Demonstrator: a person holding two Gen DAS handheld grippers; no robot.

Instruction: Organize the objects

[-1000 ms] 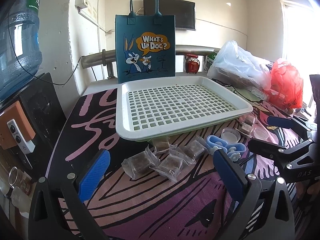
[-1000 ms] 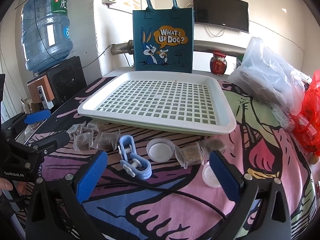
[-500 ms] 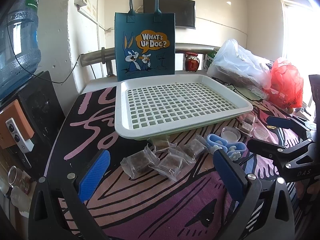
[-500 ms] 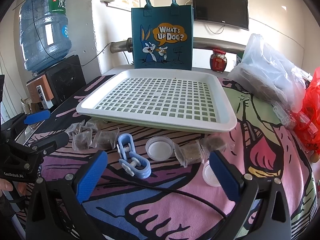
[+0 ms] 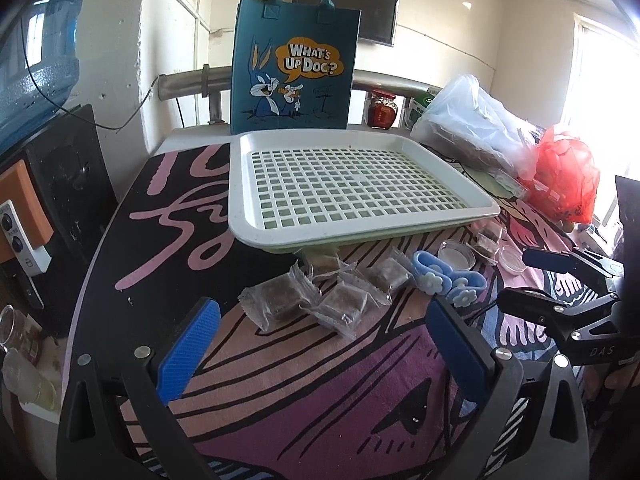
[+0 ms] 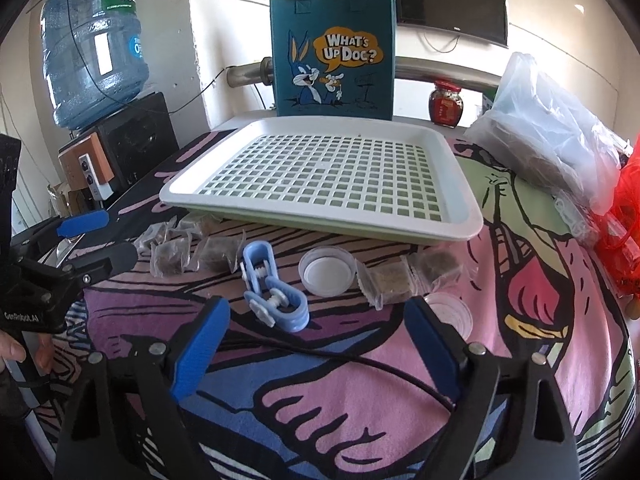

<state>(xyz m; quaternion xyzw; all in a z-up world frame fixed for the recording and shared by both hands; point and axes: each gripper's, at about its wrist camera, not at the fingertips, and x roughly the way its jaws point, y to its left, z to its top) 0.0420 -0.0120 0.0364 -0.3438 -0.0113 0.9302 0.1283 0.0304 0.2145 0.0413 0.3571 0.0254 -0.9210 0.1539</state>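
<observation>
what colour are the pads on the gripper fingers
Blue, on black arms; the right gripper's fingers show it best in the right wrist view.

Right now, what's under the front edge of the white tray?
A wrapped brown snack packet pokes out from under the white tray, which sits on a pale green tray. How far the packet goes under is hidden, as is anything deeper beneath.

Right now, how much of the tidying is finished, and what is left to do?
Nothing looks done: the white tray holds nothing. Both tongs, left and right, are open and hold nothing. The wrapped snacks, the blue clips and the two small lids lie on the tablecloth before the tray.
</observation>
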